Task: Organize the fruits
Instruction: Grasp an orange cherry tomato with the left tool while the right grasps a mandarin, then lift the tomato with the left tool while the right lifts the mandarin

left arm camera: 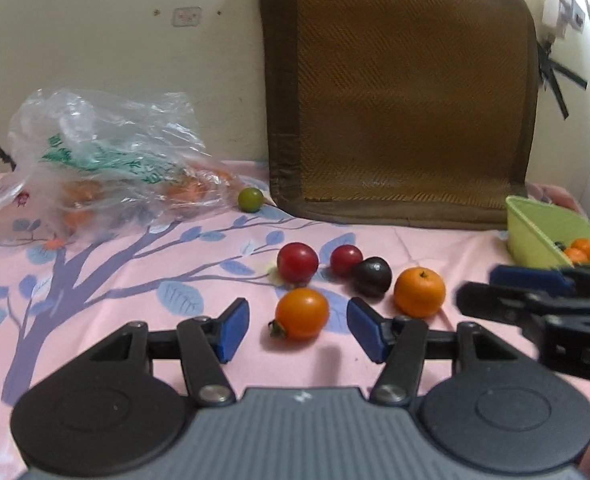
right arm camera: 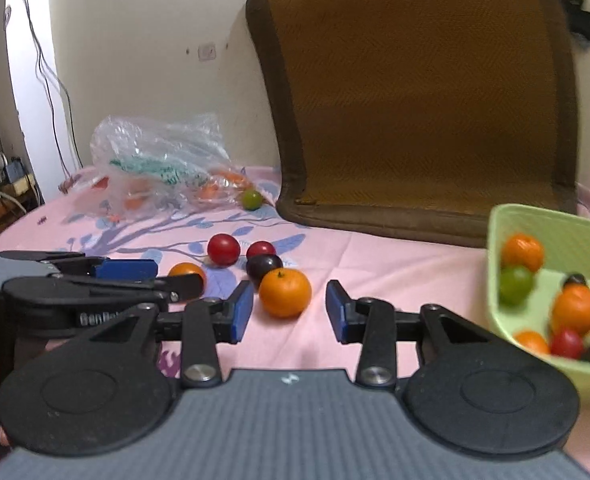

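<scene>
pink tree-print bedsheet [left arm camera: 135, 280], cream wall [left arm camera: 95, 40], brown mat [left arm camera: 407, 92] leaning at 12 o'clock, green basket [right arm camera: 535, 220] at 3, left tool [left arm camera: 297, 326] spread around orange tomato [left arm camera: 302, 313], right tool [right arm camera: 289, 310] spread before mandarin [right arm camera: 285, 292]

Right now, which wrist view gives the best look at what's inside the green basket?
The right wrist view: the green basket sits near, open side toward the camera, with orange, green, red, dark and yellow fruit countable inside. The left wrist view catches only its corner at the frame's right edge, the right gripper crossing below it.
</scene>
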